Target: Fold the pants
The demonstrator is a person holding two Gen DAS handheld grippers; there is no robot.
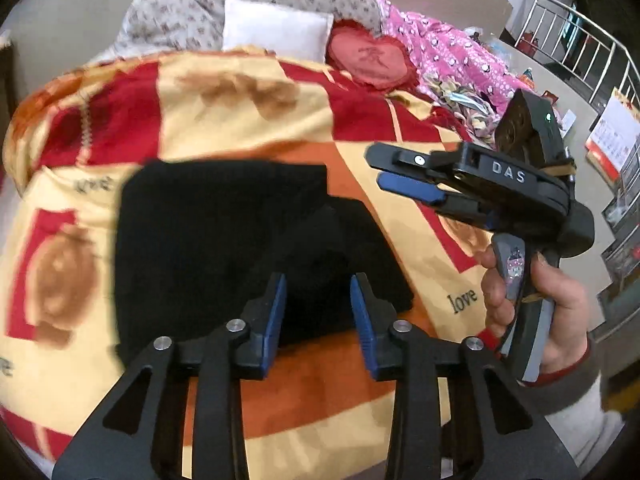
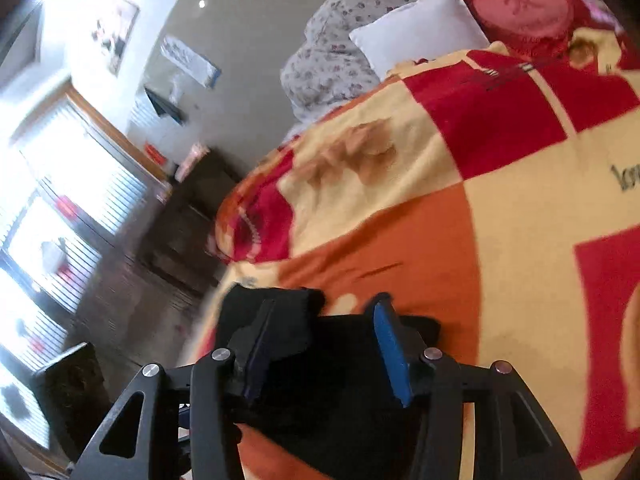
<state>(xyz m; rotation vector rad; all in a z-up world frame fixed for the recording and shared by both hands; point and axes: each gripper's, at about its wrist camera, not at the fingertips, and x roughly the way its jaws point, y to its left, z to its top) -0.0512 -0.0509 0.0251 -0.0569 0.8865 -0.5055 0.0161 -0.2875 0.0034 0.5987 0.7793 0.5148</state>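
The black pants (image 1: pixel 224 240) lie folded into a compact rectangle on the red, yellow and orange blanket (image 1: pixel 240 120). My left gripper (image 1: pixel 318 308) is open and empty, hovering above the near edge of the pants. My right gripper (image 1: pixel 386 172) shows in the left wrist view at the right, held in a hand above the blanket beside the pants, jaws apart and empty. In the right wrist view the right gripper (image 2: pixel 320 340) is open over the pants (image 2: pixel 340 380), which lie low in the frame on the blanket (image 2: pixel 400 240).
A white pillow (image 1: pixel 276 32), a red heart cushion (image 1: pixel 370 58), a floral quilt (image 1: pixel 180 12) and pink bedding (image 1: pixel 440 48) lie at the head of the bed. A metal railing (image 1: pixel 580 40) stands at right. A dark cabinet (image 2: pixel 188 220) and bright windows (image 2: pixel 60 200) stand beside the bed.
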